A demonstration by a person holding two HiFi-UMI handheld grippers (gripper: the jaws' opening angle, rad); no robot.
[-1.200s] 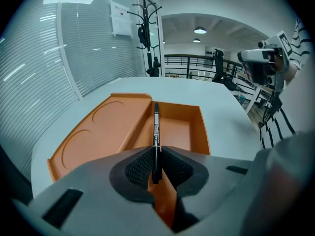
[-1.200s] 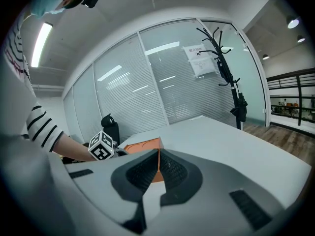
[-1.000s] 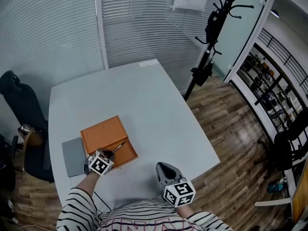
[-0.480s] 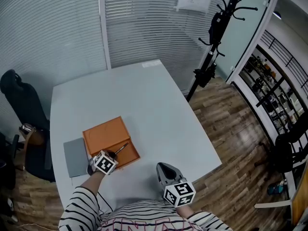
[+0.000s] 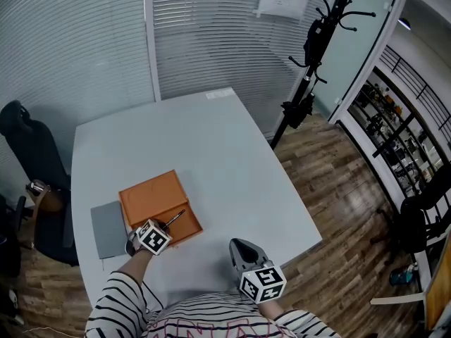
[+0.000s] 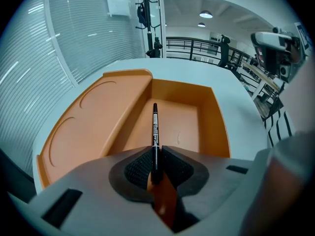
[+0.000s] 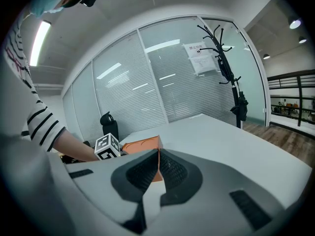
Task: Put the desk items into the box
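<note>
An orange box (image 5: 156, 201) lies on the white table near its left front. In the left gripper view the box (image 6: 182, 127) shows an open compartment on the right and a flat raised part on the left. My left gripper (image 5: 161, 227) is shut on a black pen (image 6: 155, 124), which points out over the open compartment. The pen (image 5: 175, 217) hangs above the box's front right corner. My right gripper (image 5: 239, 248) is held near the table's front edge, apart from the box, jaws shut with nothing between them.
A grey flat pad (image 5: 107, 229) lies left of the box. The table (image 5: 211, 146) stretches away beyond the box. A black chair (image 5: 32, 153) stands at the left. A coat stand (image 5: 310, 55) rises past the far right corner.
The left gripper with the pen has shifted slightly to the right over the box. The right gripper has stayed where it was.
</note>
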